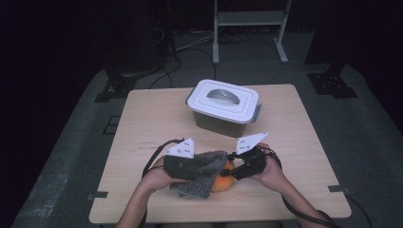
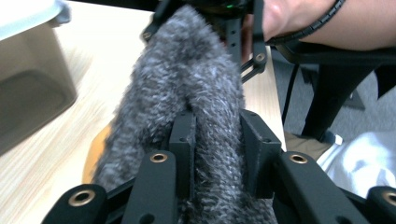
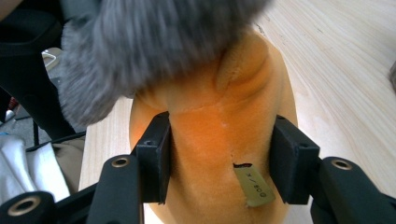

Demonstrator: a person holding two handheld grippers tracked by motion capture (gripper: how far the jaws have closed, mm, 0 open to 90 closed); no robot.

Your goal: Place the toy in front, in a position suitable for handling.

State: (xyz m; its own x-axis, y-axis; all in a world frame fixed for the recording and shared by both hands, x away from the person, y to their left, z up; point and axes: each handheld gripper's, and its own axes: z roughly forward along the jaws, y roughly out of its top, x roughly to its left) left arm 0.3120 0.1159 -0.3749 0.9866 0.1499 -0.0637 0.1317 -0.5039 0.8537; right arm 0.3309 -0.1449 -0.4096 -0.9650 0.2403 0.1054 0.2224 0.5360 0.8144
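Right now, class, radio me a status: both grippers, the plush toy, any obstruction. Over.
Left gripper shut on grey fuzzy cloth. Right gripper straddles orange plush toy. Cloth drapes over toy. Lidded bin stands clear behind.

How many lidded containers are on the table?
1: a grey bin with a white lid at the table's far middle, beyond both grippers. Nothing suggests another hidden one.

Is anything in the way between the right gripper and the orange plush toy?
Nothing visible is. The right gripper already has the orange plush toy between its jaws. The fuzzy grey cloth only drapes over the toy's far end, pinched by the left gripper.
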